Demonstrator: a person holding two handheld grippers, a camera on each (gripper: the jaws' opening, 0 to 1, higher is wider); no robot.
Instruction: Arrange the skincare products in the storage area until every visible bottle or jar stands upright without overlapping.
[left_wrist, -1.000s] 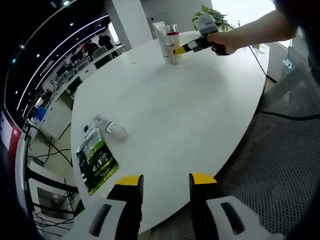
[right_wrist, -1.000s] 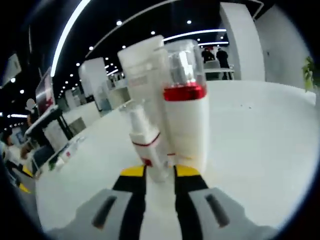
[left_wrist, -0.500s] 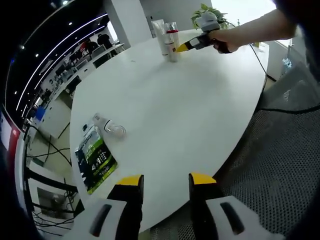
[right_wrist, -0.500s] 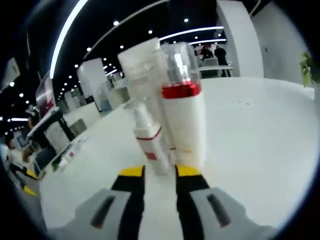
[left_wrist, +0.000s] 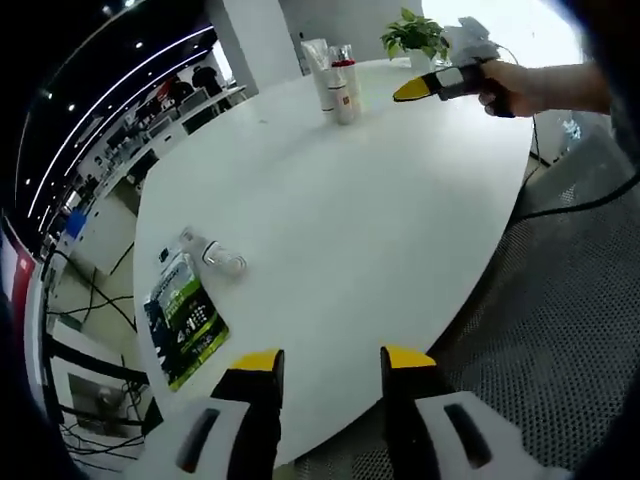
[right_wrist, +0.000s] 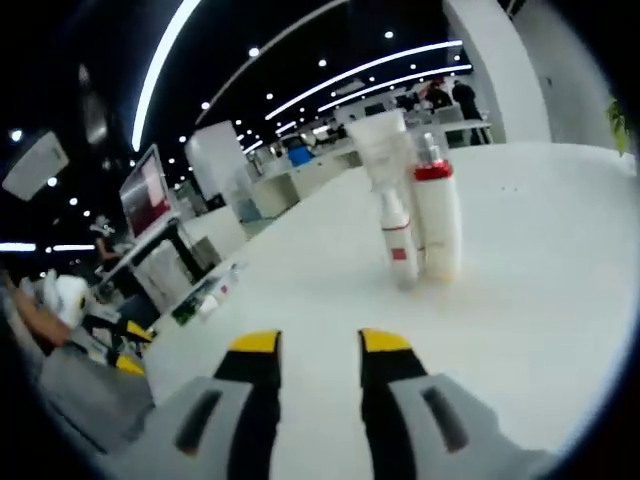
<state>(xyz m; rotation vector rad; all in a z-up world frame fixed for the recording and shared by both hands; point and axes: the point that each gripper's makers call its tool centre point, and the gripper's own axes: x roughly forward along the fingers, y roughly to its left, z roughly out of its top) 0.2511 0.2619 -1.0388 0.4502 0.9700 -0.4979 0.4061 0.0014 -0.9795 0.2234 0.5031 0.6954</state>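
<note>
Bottles (right_wrist: 418, 222) stand upright, well beyond right gripper's (right_wrist: 318, 347) parted jaws.

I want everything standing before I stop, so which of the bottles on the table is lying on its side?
The clear bottle beside the green packet, lying near the table's edge. The tube, the red-banded bottle and the small spray bottle stand upright together.
</note>
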